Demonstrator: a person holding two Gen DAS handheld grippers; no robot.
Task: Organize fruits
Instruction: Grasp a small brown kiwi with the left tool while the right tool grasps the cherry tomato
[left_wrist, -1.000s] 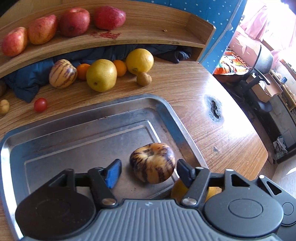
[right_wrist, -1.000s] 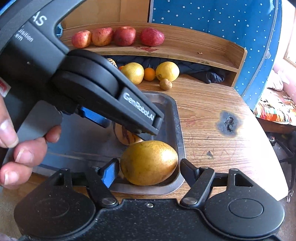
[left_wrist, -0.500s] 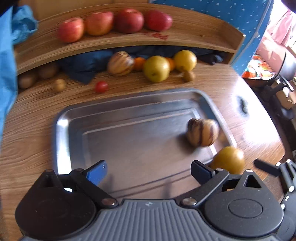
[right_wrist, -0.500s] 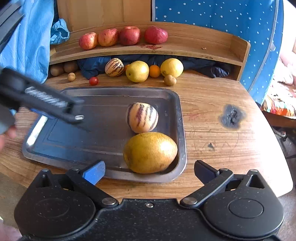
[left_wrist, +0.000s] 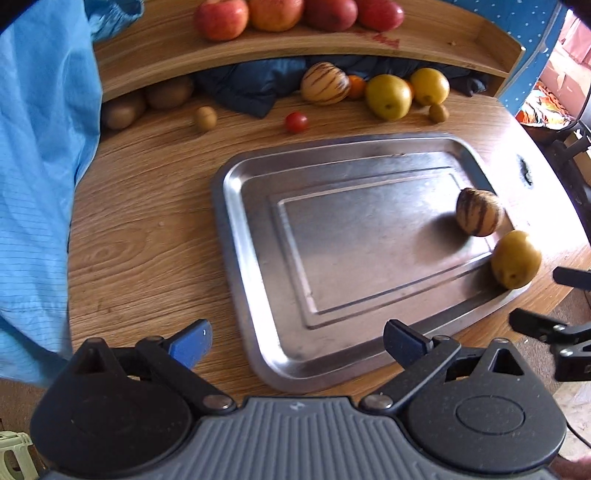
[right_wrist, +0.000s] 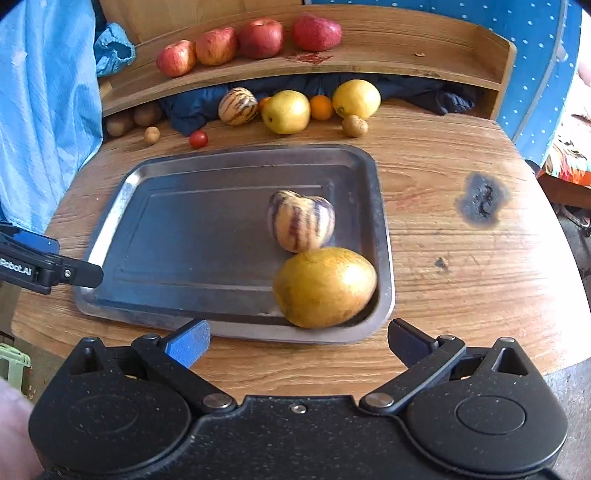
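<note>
Four red apples (right_wrist: 251, 42), two striped melons (right_wrist: 301, 221), one tray (right_wrist: 384, 258), one cherry tomato (right_wrist: 198, 139).

Your left wrist camera sits above the near left corner of the metal tray (left_wrist: 236, 236), looking down and forward past its own spread fingers toward the wooden shelf (left_wrist: 155, 55). Your right wrist camera looks from the tray's (right_wrist: 384, 236) near right edge, lower and closer, facing the same shelf (right_wrist: 369, 55). Both views share the tray, its two fruits and the fruit row along the back.
</note>
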